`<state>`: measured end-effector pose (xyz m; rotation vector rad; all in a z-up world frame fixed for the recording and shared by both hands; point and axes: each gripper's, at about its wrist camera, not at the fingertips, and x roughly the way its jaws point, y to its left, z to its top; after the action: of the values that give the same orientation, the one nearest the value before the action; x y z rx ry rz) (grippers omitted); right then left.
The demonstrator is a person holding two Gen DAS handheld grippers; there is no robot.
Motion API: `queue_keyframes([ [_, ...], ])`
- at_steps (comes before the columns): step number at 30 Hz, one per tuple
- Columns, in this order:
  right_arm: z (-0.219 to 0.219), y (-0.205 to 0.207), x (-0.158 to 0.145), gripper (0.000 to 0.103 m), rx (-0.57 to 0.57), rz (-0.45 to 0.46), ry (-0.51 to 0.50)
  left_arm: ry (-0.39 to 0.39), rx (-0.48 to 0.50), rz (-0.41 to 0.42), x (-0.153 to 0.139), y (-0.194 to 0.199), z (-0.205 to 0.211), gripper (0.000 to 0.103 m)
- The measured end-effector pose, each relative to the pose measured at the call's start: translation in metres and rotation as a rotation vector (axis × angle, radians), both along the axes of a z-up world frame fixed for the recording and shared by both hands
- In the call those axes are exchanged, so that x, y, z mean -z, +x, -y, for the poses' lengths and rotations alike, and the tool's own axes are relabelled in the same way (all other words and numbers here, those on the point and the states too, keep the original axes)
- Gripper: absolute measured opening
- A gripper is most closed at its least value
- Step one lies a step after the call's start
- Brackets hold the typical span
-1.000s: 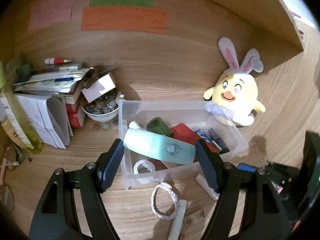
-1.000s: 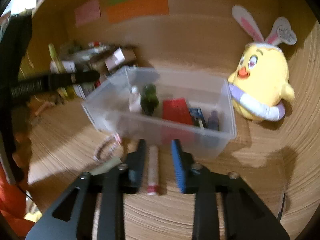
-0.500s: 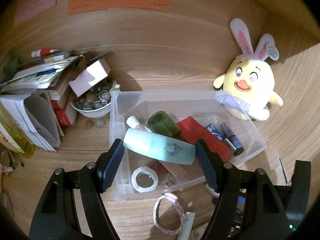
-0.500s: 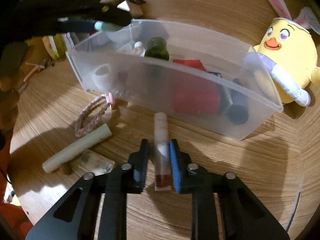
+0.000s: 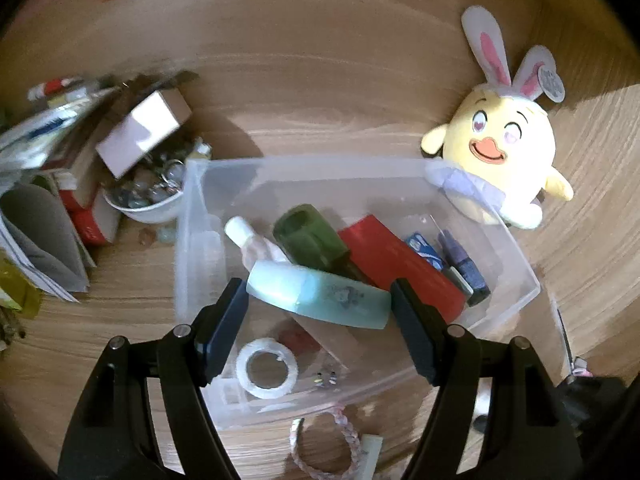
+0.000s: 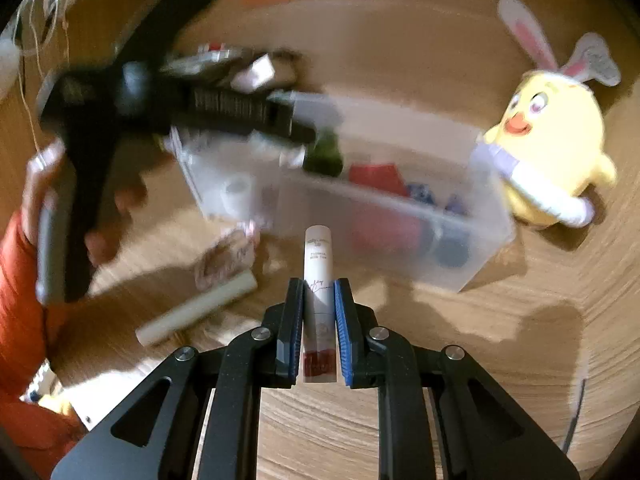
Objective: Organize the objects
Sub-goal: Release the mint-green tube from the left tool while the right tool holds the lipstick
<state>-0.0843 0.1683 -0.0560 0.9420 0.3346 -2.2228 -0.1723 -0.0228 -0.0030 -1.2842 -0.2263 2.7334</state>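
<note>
Gripping a teal tube (image 5: 318,294) endwise over the bin (image 5: 516,264), left tongs (image 5: 318,312) poised for release inside. Right tongs (image 6: 318,330) clamped on white tube (image 6: 319,276), just before bin, above bench (image 6: 500,360), presumably bound there too.

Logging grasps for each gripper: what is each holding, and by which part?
Left gripper: teal tube, held end to end. Right gripper: white tube, clamped across its lower half.
</note>
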Motion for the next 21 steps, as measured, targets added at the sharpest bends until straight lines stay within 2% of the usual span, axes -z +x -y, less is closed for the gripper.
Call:
queue_keyframes([
  [4,-0.002,-0.005,-0.018,0.014,0.026,-0.027,-0.049,0.002,0.016,0.013,0.004,-0.001,-0.004,0.073],
  [8,0.001,-0.02,-0.029,0.014,0.055,-0.055,-0.067,-0.004,0.02,-0.01,-0.002,0.004,-0.004,0.073],
  [15,-0.002,-0.042,-0.044,0.014,0.1,-0.103,-0.056,-0.012,0.008,-0.071,-0.019,0.024,0.005,0.079],
  [21,0.002,-0.064,-0.055,0.014,0.124,-0.138,-0.034,-0.011,-0.008,-0.083,-0.024,0.036,0.012,0.084],
])
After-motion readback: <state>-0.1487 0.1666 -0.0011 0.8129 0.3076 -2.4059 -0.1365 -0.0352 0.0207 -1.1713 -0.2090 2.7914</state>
